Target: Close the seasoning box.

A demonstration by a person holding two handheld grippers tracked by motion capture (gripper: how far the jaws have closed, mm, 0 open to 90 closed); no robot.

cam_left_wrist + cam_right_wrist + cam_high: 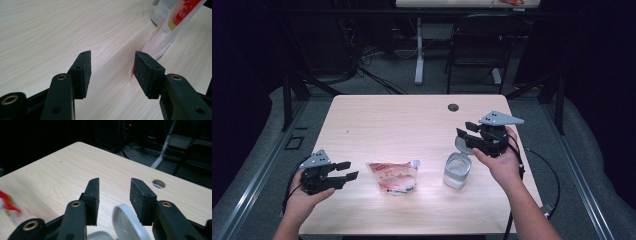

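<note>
Clear jar upright on the worktop, hinged lid flipped back; red-and-white pouch lying just left of the jar. Left tool left of the pouch, jaws apart on nothing; right tool just behind the jar, jaws apart around the lid, no visible clamping. Likely risks: a nudge on the lid tipping the jar, or a slippery pouch sliding from a weak pinch.

pouch left of jar
</note>
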